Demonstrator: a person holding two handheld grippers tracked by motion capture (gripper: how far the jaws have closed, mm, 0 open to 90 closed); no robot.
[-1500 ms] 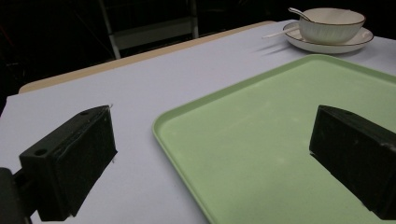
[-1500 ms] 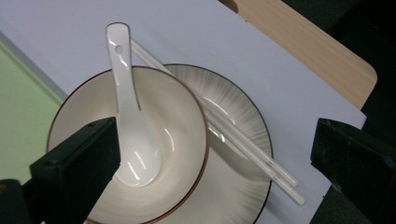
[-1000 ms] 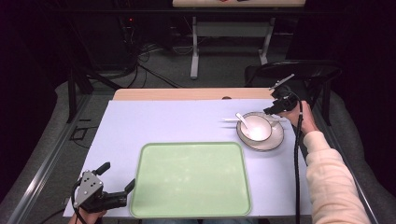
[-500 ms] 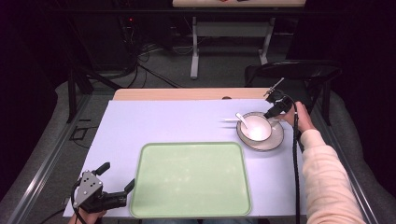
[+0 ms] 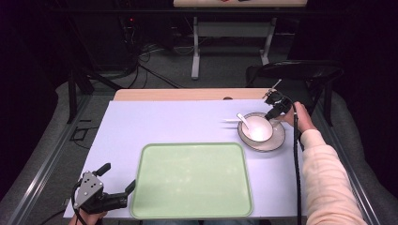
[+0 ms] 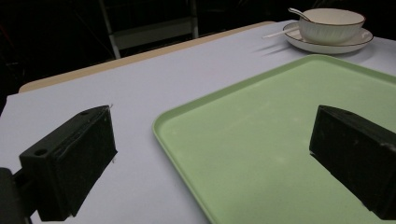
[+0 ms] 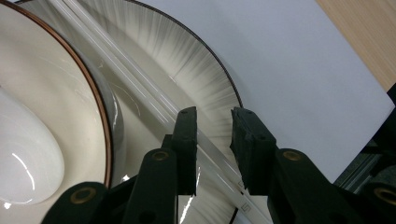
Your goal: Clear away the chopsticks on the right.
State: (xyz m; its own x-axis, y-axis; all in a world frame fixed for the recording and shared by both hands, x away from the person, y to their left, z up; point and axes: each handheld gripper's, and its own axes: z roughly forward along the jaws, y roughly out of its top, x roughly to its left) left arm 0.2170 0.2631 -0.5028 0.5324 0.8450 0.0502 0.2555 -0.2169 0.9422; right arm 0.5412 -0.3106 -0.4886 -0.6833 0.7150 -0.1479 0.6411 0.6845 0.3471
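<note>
A white bowl (image 5: 257,129) with a spoon (image 5: 242,119) in it stands on a ribbed plate (image 5: 277,140) at the table's right. White chopsticks (image 5: 232,121) lie across the plate beside the bowl. My right gripper (image 5: 272,108) is low over the plate's far right rim. In the right gripper view its jaws (image 7: 214,116) stand narrowly open astride the chopsticks (image 7: 140,88), which rest on the plate (image 7: 196,79) next to the bowl (image 7: 56,93). My left gripper (image 5: 118,176) is wide open at the near-left corner of the green tray (image 5: 192,180).
In the left gripper view the tray (image 6: 280,140) lies between the jaws (image 6: 212,121), with the bowl (image 6: 331,23) far off. A pale sheet (image 5: 155,126) covers the table. A black chair (image 5: 300,70) stands behind the right side.
My right gripper has slid a little left and down onto the plate's rim. The left gripper has not moved.
</note>
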